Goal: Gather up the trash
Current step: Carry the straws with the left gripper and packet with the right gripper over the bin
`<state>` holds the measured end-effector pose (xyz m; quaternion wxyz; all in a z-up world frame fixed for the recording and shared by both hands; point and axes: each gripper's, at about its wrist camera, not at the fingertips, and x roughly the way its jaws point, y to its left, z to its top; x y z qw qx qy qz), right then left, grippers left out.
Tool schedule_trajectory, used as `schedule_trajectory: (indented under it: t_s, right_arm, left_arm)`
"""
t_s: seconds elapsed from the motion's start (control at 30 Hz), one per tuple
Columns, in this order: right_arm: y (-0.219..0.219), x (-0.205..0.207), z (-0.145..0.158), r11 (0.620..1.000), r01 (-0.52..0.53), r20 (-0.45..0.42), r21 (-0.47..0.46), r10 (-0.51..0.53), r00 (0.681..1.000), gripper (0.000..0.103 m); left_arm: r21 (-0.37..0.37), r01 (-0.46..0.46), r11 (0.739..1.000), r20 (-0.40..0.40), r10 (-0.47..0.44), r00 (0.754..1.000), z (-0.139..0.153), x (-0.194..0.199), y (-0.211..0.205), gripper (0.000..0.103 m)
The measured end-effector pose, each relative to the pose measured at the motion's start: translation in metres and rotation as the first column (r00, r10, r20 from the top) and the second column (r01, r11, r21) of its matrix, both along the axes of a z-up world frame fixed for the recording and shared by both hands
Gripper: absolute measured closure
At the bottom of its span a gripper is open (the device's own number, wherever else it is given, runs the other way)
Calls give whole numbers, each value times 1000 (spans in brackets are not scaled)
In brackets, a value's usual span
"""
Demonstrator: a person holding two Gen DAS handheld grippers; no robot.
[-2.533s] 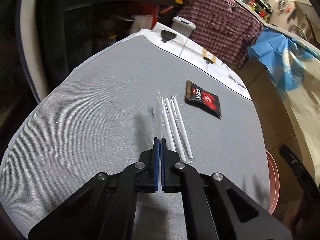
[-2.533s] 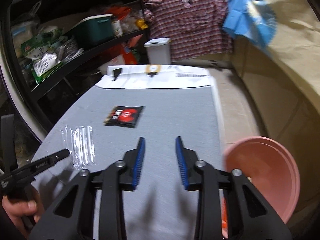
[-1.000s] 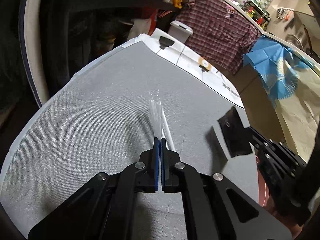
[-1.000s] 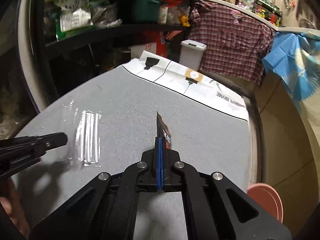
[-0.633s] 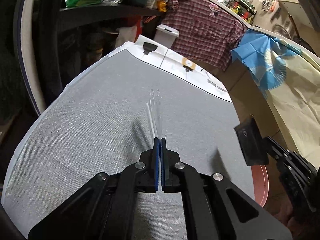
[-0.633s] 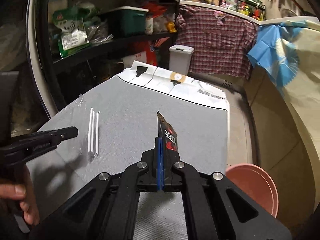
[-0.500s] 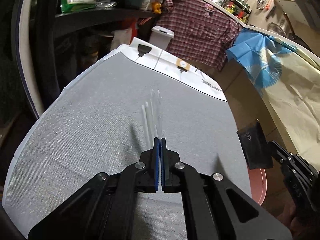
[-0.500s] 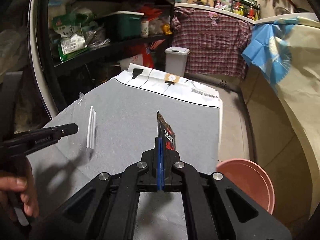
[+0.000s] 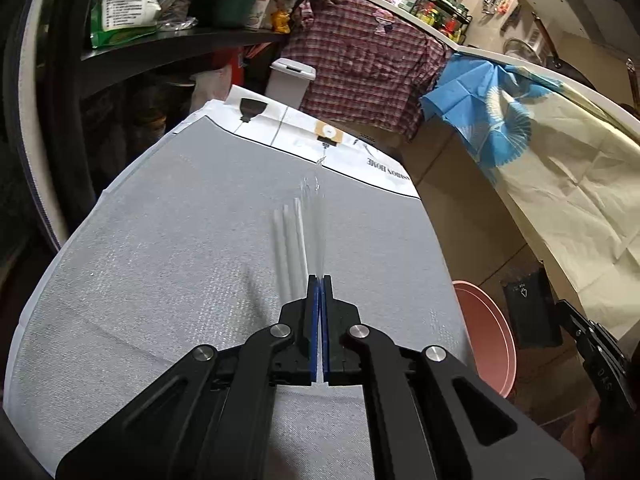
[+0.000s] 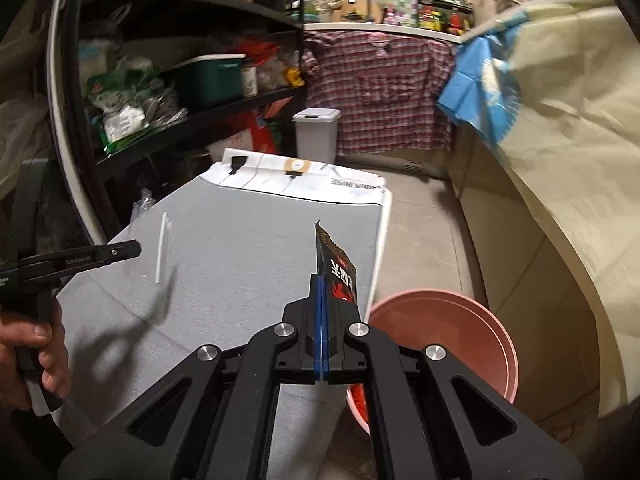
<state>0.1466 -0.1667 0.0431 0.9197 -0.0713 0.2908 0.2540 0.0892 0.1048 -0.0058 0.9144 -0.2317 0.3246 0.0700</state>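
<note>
- The tabletop (image 9: 168, 240) is covered with a grey cloth and has nothing else of the task on it; both pieces of trash are lifted from it. I judge that the picking part is done and only the dropping is left.
- The pink basin (image 10: 448, 332) stands low, just beside the right edge of the tabletop, where both hands can reach it. It seems to be the place for the trash, and something red already lies at its bottom.
- The right gripper (image 10: 321, 312) has its jaws closed on the lower edge of the dark snack wrapper (image 10: 334, 260). The wrapper stands upright and edge-on between the blue pads. In the right wrist view it appears at the table edge and near the basin rim; how far above the rim it is I cannot tell.
- The left gripper (image 9: 319, 300) also has its jaws closed, on one end of the clear plastic sleeve (image 9: 316, 216), which holds three white sticks (image 9: 290, 248). The sleeve hangs in the air over the left half of the tabletop, well apart from the basin.
- The grip at the very end makes the sleeve hang loosely. I think the sticks could slide out if the open end tilts down during the carry to the basin.
</note>
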Motion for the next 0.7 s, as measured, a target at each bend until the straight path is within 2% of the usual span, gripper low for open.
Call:
schedule_trajectory:
  t_s: [0.17, 0.5, 0.7]
  right_arm:
    - [-25, 5, -2, 997, 49, -15, 61, -48, 999, 103]
    - [-59, 13, -6, 986, 134, -29, 104, -132, 991, 103]
    - [-82, 21, -7, 971, 197, -49, 133, -192, 980, 103]
  left_arm:
    - [26, 40, 999, 2, -40, 999, 5, -1, -14, 102]
    - [90, 128, 988, -17, -127, 992, 14, 8, -56, 102]
    - [114, 204, 972, -19, -203, 979, 21, 20, -92, 102]
